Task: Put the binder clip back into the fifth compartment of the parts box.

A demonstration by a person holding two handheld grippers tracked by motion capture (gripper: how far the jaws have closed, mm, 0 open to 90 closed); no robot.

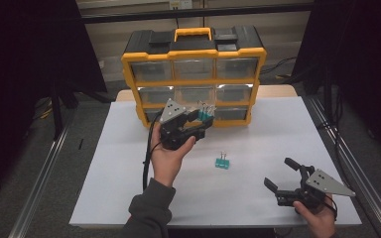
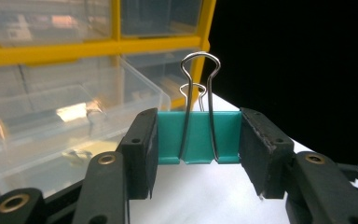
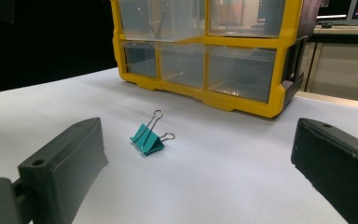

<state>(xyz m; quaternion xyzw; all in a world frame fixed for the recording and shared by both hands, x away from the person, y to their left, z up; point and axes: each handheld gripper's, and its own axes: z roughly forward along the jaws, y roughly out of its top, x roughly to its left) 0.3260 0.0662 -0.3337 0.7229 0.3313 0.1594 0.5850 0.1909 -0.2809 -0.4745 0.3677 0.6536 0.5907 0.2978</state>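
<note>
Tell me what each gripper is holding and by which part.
The left gripper clamps a teal binder clip by the two ends of its body, wire handles up. The right gripper is open and holds nothing.

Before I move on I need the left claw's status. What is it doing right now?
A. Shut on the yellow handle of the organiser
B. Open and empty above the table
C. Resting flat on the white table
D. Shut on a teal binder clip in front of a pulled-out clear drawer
D: the left claw clamps the teal binder clip by its sides, next to the pulled-out clear drawer.
</note>
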